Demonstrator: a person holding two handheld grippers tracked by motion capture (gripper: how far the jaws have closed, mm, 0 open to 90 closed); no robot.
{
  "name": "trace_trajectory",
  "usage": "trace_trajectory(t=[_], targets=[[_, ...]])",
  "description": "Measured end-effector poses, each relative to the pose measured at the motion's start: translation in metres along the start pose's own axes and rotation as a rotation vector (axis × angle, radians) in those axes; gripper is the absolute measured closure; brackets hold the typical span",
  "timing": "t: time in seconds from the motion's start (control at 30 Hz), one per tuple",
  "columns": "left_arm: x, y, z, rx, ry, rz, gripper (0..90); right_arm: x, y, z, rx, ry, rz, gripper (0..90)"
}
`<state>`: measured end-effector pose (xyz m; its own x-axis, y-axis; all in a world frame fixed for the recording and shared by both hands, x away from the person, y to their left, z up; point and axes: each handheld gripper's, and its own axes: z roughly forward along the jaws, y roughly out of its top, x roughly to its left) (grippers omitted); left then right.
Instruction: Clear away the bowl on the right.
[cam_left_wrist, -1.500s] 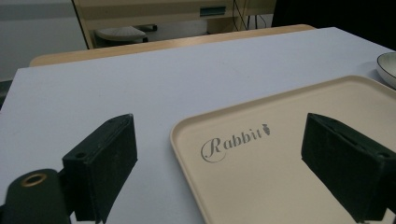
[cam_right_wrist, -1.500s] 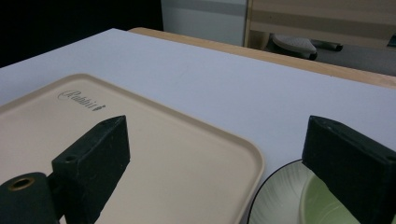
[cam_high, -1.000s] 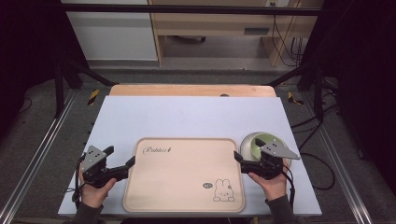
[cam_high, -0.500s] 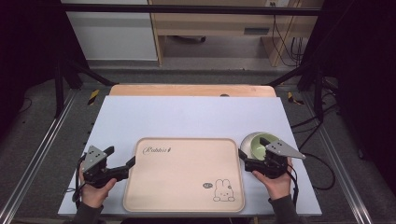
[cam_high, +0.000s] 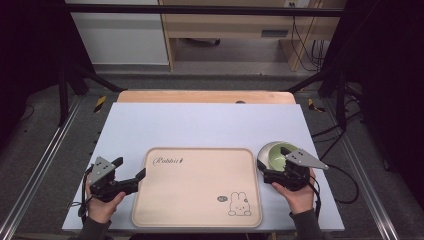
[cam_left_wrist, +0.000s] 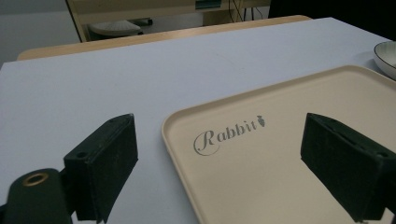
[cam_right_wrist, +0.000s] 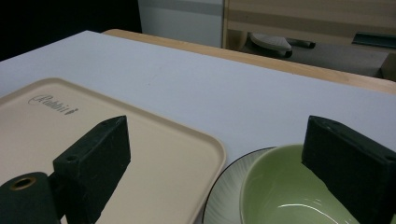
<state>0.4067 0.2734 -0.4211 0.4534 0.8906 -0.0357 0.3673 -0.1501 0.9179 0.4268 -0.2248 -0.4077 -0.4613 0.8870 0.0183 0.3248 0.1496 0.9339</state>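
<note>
Left gripper (cam_left_wrist: 224, 172) spread wide and empty, straddling the near left rim of one cream tray (cam_left_wrist: 299, 154), seemingly to grip that edge. Right gripper (cam_right_wrist: 219, 172) equally wide, holding nothing, one finger over the tray corner, the other above a green bowl (cam_right_wrist: 289, 196). Beyond: probably one white bowl (cam_high: 267, 152) beneath, one table (cam_high: 210, 125).

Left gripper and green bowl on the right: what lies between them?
The beige rectangular tray with the rabbit print, seen in the high view, spans from the left gripper to the green bowl.
</note>
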Motion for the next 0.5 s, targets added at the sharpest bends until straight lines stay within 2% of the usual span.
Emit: trace_trajectory(t=[0.5], targets=[[0.0003,-0.0009,0.0014,0.004,0.001,-0.001,11.0,-0.0102,0.0000,-0.0034,0.024,-0.040,0.011,8.7]])
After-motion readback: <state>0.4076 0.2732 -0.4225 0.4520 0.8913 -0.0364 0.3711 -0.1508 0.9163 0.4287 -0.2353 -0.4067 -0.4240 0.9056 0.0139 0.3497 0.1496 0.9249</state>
